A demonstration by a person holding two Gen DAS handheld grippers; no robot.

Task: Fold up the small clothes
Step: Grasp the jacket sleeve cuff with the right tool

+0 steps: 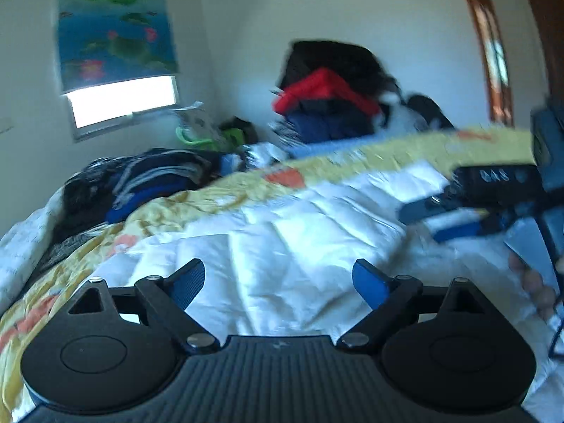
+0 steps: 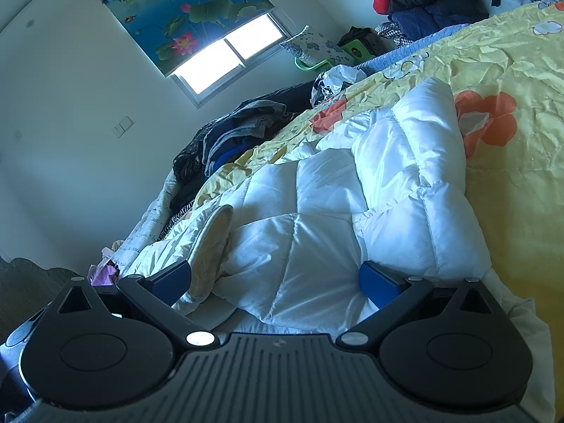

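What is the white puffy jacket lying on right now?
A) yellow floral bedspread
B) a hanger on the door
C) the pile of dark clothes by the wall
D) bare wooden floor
A: in the right wrist view the white puffy jacket is spread on the yellow floral bedspread, with both grippers, left and right, open over it.

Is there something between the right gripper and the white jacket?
Nothing visible. The right gripper is open, and the white jacket lies directly before its fingers on the yellow quilt; only its beige collar sits near the left finger.
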